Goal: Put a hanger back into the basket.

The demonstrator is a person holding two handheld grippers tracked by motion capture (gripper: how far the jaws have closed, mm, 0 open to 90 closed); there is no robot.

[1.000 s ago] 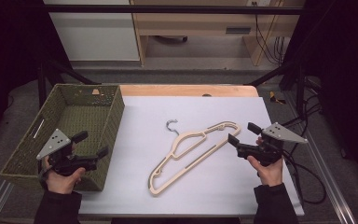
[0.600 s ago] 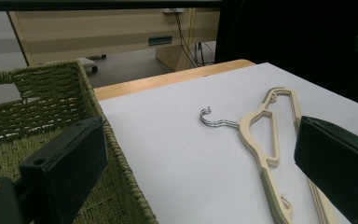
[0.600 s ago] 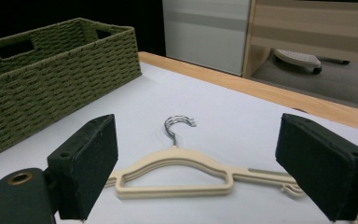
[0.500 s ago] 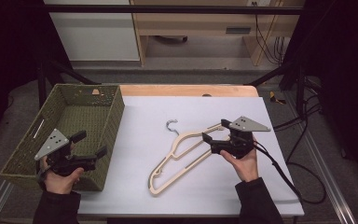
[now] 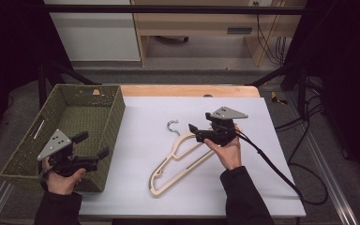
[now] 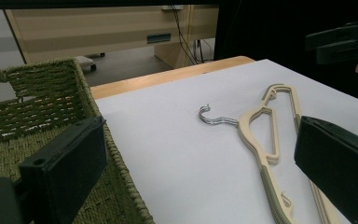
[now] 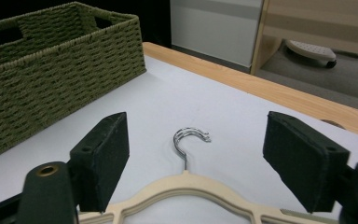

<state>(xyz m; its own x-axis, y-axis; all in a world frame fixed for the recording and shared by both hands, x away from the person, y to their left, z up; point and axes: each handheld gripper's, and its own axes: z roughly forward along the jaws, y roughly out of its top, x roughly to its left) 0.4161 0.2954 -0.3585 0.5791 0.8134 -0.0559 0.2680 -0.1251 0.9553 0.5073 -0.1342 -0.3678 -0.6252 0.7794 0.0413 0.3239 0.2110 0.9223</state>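
Cream plastic hangers (image 5: 183, 161), stacked together, lie flat on the white table with their metal hook (image 5: 171, 125) pointing to the far side. My right gripper (image 5: 195, 132) is open just above the hangers' neck, and its jaws face the hook. In the right gripper view the hook (image 7: 189, 137) and the hangers' top (image 7: 191, 184) sit between the open jaws of that gripper (image 7: 200, 161). My left gripper (image 5: 93, 144) is open at the near right corner of the green woven basket (image 5: 115, 117) and holds nothing. In the left gripper view the hangers (image 6: 265, 140) lie ahead to the right.
The basket (image 6: 37, 102) stands at the table's left and looks empty. A wooden strip (image 5: 187, 90) runs along the table's far edge, with cabinets beyond. The right gripper's cable (image 5: 272, 164) trails off the table's right side.
My right gripper has moved left from the table's right edge to just over the hangers' neck. The left gripper has stayed by the basket.
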